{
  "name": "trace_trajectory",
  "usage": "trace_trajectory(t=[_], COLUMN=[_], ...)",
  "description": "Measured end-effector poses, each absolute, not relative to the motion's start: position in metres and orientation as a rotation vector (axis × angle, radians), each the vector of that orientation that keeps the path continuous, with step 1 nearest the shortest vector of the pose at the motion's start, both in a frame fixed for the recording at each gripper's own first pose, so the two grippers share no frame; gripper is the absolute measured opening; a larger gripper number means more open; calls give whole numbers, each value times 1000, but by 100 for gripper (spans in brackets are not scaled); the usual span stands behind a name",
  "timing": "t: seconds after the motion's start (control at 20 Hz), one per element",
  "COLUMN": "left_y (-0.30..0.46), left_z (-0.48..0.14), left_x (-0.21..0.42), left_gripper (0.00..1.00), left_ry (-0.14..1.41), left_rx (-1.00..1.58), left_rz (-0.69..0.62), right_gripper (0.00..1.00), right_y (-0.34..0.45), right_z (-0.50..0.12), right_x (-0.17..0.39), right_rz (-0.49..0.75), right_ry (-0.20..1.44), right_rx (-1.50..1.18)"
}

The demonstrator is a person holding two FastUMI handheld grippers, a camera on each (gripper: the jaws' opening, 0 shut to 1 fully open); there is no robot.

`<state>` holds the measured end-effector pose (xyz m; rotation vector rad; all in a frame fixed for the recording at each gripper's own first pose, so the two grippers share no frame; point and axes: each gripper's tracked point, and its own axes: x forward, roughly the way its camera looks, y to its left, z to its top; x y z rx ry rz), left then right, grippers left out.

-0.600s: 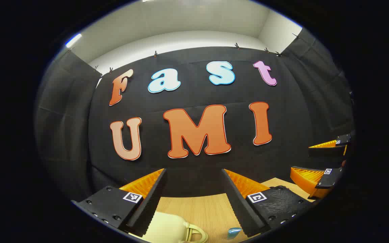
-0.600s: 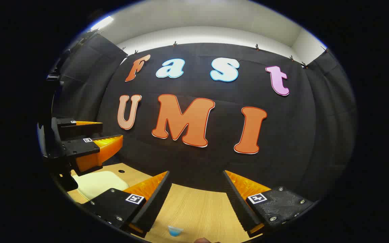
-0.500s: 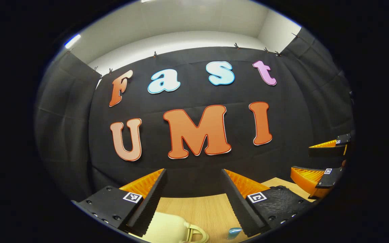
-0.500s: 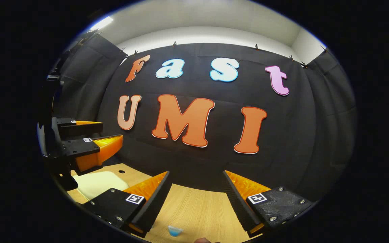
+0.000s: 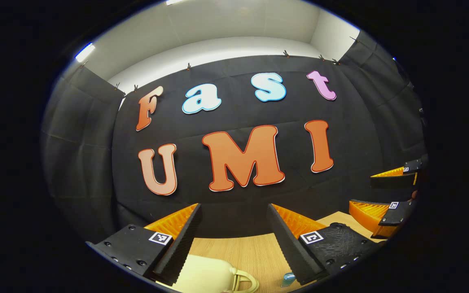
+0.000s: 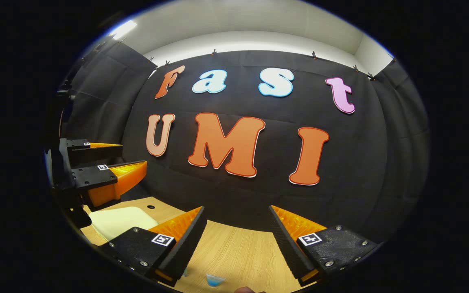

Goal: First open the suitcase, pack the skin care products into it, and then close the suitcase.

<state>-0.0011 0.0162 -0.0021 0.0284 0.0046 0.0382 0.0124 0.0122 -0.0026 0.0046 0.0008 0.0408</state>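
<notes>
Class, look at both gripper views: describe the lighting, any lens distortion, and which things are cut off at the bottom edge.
Left gripper view: even, soft lighting with a bright ceiling strip at upper left; the fisheye bows the wall, and the cream suitcase is cropped at the bottom. Right gripper view: the same bowing, a ceiling light glowing at upper left; a small blue item is cut off low on the wooden table.

A black cloth wall [image 5: 234, 195] closes the far side of the booth, pinned along its top edge by small clips [image 5: 285, 53]. More black cloth hangs at the left [image 5: 75, 134] and right [image 6: 401, 134]. Above it rises a plain white wall [image 6: 250, 38] and a pale ceiling with a bright strip light [image 5: 84, 52] at the upper left. Below lies a light wooden worktop [image 6: 238, 256].
</notes>
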Motion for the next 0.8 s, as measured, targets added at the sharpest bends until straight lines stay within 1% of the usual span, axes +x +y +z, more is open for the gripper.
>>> trace_trajectory(t=[0.1, 0.15, 0.25, 0.3, 0.35, 0.4, 0.55, 0.75, 0.8], left_y=[17, 15, 16, 15, 15, 14, 13, 5, 1], left_z=[-3, -3, -4, -5, -5, -5, -9, -23, -29], left_x=[-2, -1, 1, 0, 0, -1, 3, 2, 2], left_gripper=[100, 98, 98, 100, 98, 100, 100, 100, 98], left_ry=[7, 9, 8, 7, 5, 5, 8, 31, 44], left_rx=[28, 28, 34, 38, 42, 46, 65, 107, 123], left_rz=[38, 33, 28, 26, 21, 19, 11, -15, -31], right_gripper=[95, 95, 95, 95, 95, 95, 95, 95, 95], right_y=[13, 14, 15, 15, 16, 16, 14, 8, 4], right_z=[-4, -4, -6, -7, -7, -6, -5, -7, -8], right_x=[13, 13, 14, 14, 13, 13, 14, 15, 14], right_rz=[41, 39, 36, 32, 32, 27, 20, 7, 1], right_ry=[2, 4, 11, 12, 13, 12, 8, 15, 17], right_rx=[4, 4, 8, 9, 12, 12, 8, 3, 0])
